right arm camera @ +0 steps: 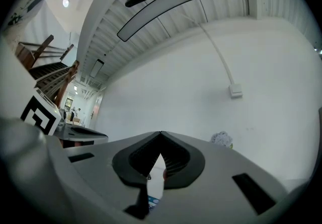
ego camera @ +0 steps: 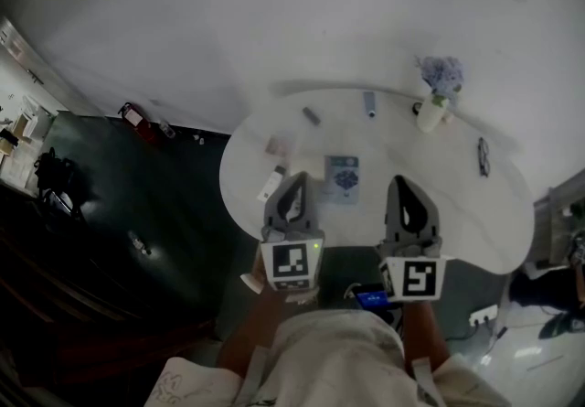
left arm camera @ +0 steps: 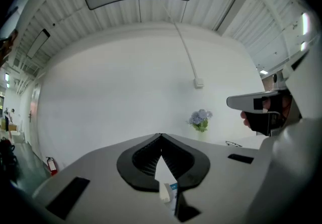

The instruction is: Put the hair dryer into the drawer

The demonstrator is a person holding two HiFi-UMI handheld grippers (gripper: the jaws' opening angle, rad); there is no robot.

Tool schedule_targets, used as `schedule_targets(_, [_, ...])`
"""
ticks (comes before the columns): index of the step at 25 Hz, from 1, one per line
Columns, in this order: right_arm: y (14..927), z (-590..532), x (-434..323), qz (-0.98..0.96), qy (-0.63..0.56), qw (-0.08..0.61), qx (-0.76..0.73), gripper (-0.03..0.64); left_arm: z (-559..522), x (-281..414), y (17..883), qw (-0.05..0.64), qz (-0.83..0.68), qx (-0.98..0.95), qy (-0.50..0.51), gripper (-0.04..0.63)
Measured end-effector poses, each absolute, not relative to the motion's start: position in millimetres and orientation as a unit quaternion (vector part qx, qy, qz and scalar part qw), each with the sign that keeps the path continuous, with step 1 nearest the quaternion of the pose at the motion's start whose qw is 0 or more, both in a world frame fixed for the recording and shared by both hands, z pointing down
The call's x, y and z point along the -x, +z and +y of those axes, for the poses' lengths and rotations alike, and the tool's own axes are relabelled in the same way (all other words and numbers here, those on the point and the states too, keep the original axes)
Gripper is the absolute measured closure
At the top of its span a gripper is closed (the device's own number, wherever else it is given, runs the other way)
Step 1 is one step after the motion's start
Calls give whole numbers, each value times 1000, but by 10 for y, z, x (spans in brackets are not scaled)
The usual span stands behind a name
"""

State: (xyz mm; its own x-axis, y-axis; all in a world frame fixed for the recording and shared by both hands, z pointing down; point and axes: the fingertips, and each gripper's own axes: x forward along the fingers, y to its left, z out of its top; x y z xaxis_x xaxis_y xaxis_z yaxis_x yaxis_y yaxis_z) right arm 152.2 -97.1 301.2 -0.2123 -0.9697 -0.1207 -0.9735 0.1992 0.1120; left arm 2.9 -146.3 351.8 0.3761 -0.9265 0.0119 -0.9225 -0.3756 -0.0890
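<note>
My left hand-held gripper and right hand-held gripper are hanging clenched, empty. I am judging they need opening before reaching.

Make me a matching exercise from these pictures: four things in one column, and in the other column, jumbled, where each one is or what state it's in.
Things:
1. vase of flowers
2. eyeglasses
3. blue patterned packet
4. left gripper

Places or states:
A. jaws shut, nothing between them
B. lying mid-table, between the tips of the left gripper and the right gripper
C. standing upright at the table's far edge
D. lying flat toward the table's right edge

Pairs: 1-C, 2-D, 3-B, 4-A
</note>
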Motion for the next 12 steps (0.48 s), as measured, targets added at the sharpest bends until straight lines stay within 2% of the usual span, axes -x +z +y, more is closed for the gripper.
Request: schedule_targets(12, [3194,-969,-1466,785,72,-1,615,612,-1576,4,4125,-9,560,824,-87,592])
